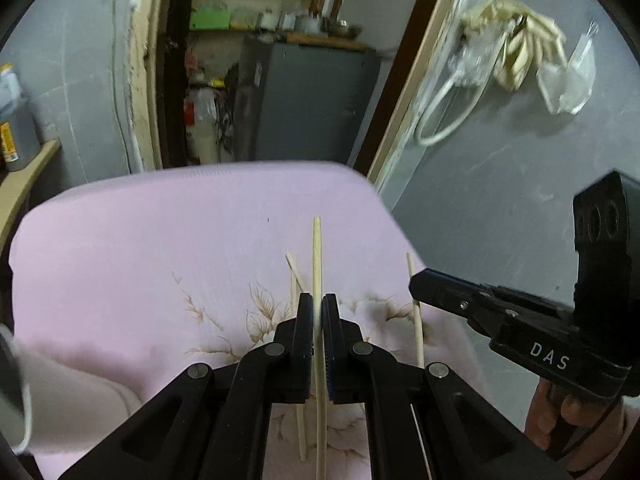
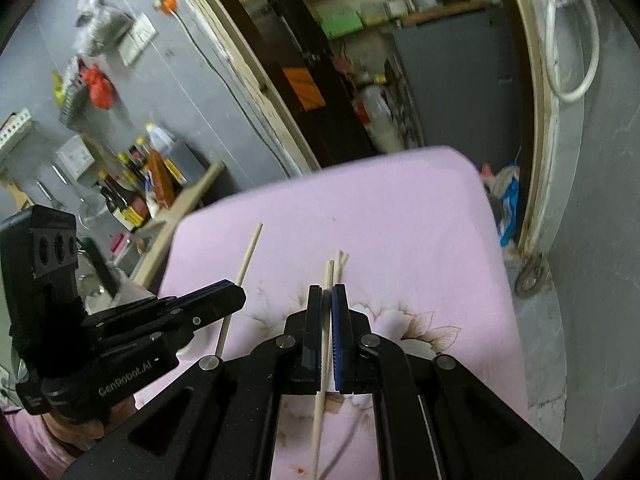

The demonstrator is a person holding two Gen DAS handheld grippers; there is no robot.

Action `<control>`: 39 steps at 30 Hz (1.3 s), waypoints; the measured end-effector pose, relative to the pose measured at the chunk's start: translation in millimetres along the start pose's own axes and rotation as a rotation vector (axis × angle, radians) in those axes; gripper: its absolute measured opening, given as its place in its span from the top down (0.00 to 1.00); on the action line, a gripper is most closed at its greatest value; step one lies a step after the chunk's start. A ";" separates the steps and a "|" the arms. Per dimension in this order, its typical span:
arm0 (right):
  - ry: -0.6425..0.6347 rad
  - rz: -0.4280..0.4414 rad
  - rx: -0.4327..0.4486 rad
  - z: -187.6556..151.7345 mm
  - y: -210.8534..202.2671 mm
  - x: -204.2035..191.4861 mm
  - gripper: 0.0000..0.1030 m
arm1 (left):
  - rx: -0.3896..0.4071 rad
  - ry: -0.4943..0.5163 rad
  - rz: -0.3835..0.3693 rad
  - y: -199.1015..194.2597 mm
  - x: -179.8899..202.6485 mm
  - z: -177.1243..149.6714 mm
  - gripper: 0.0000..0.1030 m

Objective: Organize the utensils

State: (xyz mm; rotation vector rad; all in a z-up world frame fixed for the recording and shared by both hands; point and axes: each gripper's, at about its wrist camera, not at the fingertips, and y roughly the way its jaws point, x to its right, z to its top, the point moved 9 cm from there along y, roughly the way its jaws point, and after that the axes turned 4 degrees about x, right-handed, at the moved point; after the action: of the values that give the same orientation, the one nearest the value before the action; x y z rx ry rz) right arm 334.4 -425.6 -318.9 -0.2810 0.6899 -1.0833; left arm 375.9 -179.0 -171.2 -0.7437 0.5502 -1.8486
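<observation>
Below you lies the pink flowered cloth (image 1: 140, 264) with two loose chopsticks (image 1: 299, 360) on it, while your left gripper (image 1: 318, 312) and right gripper (image 2: 330, 304) each have their fingers clenched on one chopstick (image 1: 317, 256) above it.

A pale, slender wooden chopstick (image 1: 317, 256) stands lengthwise, pinched above the pink floral cloth. A second matching chopstick (image 2: 329, 280) is pinched likewise. Two more (image 1: 294, 276) lie crossed on the cloth.
</observation>
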 end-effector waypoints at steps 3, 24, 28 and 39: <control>-0.023 -0.002 0.047 5.0 -18.0 -12.5 0.96 | 0.058 -0.020 -0.003 -21.5 -0.3 5.2 0.95; -0.172 -0.001 0.218 6.2 -86.7 -109.1 0.97 | 0.235 -0.084 -0.016 -132.2 -43.2 18.4 0.95; -0.193 -0.008 0.224 3.3 -90.0 -120.2 0.97 | 0.244 -0.094 -0.019 -140.3 -51.6 14.9 0.95; -0.199 -0.016 0.239 1.3 -97.6 -127.3 0.97 | 0.264 -0.099 -0.021 -152.6 -61.5 12.2 0.95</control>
State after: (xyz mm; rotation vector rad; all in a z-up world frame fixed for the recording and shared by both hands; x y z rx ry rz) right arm 229.0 -358.5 -218.3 -0.1851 0.3764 -1.1239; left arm 303.7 -65.6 -75.5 -0.6597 0.2292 -1.8481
